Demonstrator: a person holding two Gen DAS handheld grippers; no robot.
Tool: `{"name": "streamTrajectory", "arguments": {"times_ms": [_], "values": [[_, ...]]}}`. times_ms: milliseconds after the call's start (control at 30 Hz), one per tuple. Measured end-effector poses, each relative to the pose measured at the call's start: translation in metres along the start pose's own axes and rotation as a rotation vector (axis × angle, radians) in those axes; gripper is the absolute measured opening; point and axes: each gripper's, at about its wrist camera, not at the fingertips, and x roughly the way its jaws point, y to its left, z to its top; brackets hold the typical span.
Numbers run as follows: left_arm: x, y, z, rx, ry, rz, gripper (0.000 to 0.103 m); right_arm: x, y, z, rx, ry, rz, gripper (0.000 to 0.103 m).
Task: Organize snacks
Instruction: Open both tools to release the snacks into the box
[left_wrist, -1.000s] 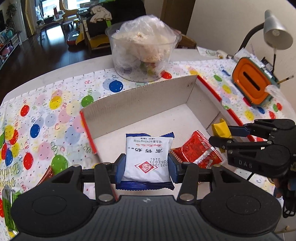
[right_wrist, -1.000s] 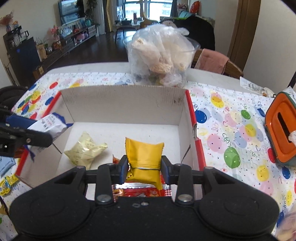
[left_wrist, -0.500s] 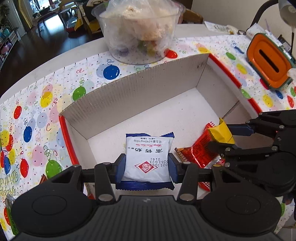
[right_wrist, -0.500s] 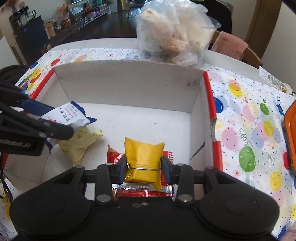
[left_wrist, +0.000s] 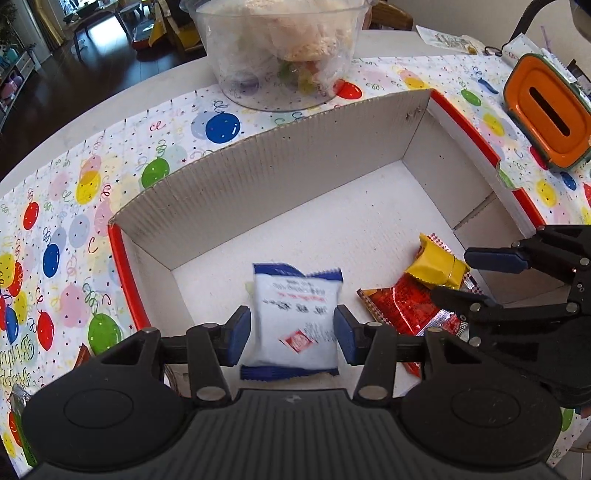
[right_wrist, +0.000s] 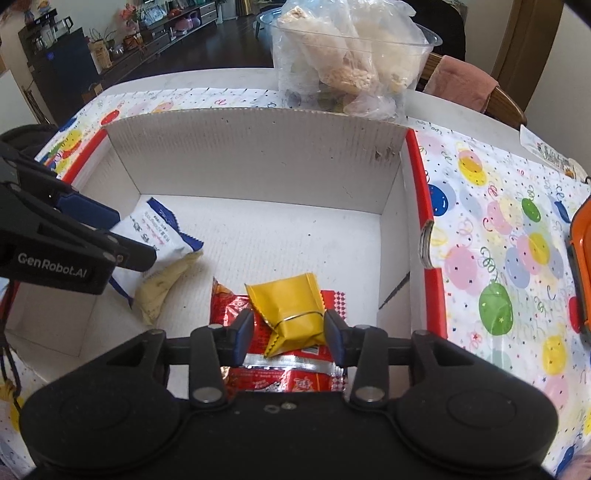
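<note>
Both tools have just been spreading apart inside the white corrugated cardboard box (right_wrist: 258, 162). The right tool (right_wrist: 289, 332) stands clear of the yellow foil packet (right_wrist: 291, 314), now resting on the red wrapper (right_wrist: 280, 376). The left tool (left_wrist: 291, 332) is letting the blue-and-white pouch (left_wrist: 297, 314) slip free. Best to lift each straight up, snagging no wrapper.

Your left gripper (left_wrist: 291, 334) is matte black plastic throughout: a ribbed centre plate sits nearest the camera, flanked by two rounded housings, each with a shallow oval recess. Two angular link arms run forward from them, pinned with silver round-head screws at both ends. The fingertips (left_wrist: 238, 334) carry dark blue pads. Your right gripper (right_wrist: 290, 334) is built the same way, black with silver screws and blue pads. Seen from the right wrist camera, the side of your left gripper carries white lettering reading "GenRobot.AI", and a thin dark cable (right_wrist: 9, 363) hangs beneath it.
</note>
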Motion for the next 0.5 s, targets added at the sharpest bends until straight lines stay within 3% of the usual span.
{"name": "streamTrajectory", "arguments": {"times_ms": [200, 433, 500], "values": [[-0.012, 0.006, -0.007, -0.032, -0.040, -0.032, 0.057, -0.012, 0.002, -0.003, 0.019, -0.032, 0.012, 0.054], [-0.033, 0.012, -0.019, -0.051, -0.102, -0.051, 0.057, -0.031, 0.004, -0.006, 0.053, -0.077, 0.033, 0.064], [-0.040, 0.015, -0.022, -0.062, -0.122, -0.053, 0.062, -0.036, 0.006, -0.006, 0.059, -0.088, 0.043, 0.066]]}}
